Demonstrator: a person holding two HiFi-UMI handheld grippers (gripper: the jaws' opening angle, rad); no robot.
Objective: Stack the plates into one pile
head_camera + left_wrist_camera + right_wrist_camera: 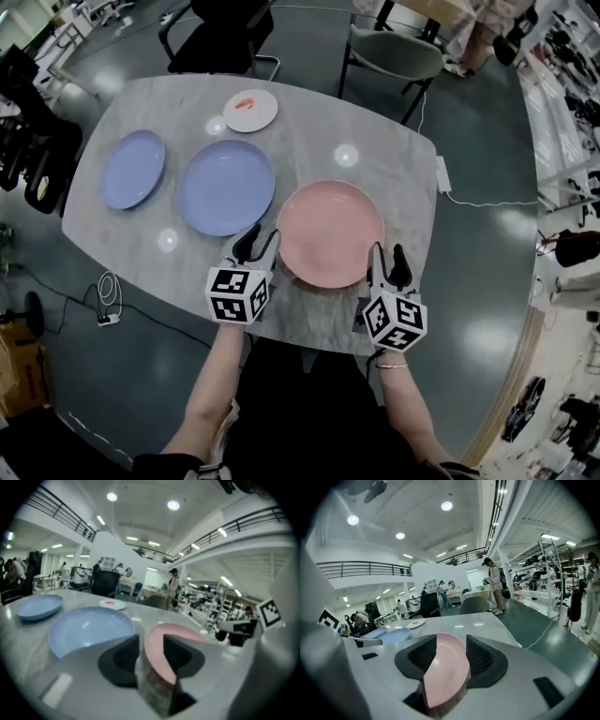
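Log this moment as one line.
step: at pink plate | left gripper: open, empty | right gripper: open, empty | stacking: not begun

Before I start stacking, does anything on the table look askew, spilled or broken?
Nothing stands out. The pink plate, the larger blue plate, the smaller blue plate and the white plate all lie flat on the table, with no chip or spill showing. The white plate bears a red patch; what it is cannot be told.
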